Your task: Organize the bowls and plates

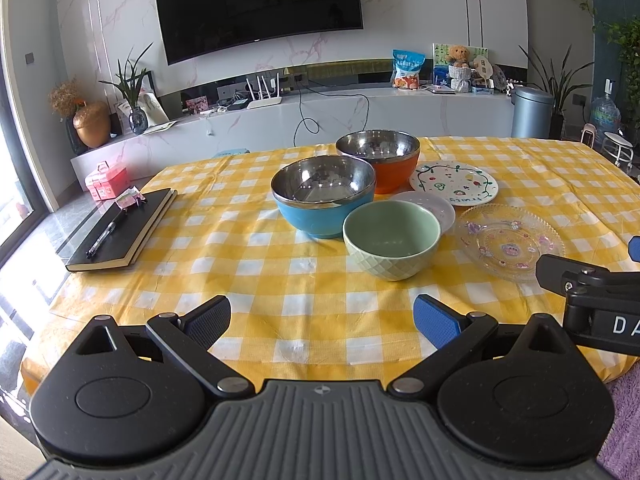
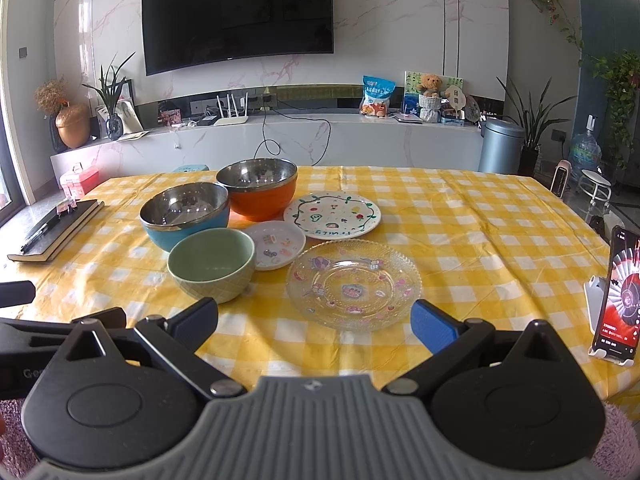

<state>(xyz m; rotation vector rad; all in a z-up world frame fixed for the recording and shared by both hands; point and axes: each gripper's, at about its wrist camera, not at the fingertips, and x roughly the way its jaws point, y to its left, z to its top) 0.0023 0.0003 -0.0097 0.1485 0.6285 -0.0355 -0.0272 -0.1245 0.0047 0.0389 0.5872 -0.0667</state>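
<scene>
Left wrist view: we find the left hand-held gripper (image 1: pixel 322 320) spread wide and empty over the table (image 1: pixel 248 280). The green bowl (image 1: pixel 392 240) sits nearest; ceramic, so likely heavy and chippable, best pinched at the rim. The blue bowl (image 1: pixel 324 200) and orange bowl (image 1: pixel 378 160) stand behind it.

Right wrist view: the right hand-held gripper (image 2: pixel 314 322) is likewise agape and empty. The glass plate (image 2: pixel 354 282) lies just ahead; we judge it slippery and fragile, edge grip only. The checked cloth may slide. A phone (image 2: pixel 618 296) stands at the right.

We see bare bench (image 2: pixel 460 240) right of the dishes; a phone (image 2: pixel 618 296) blocks its right edge.
</scene>
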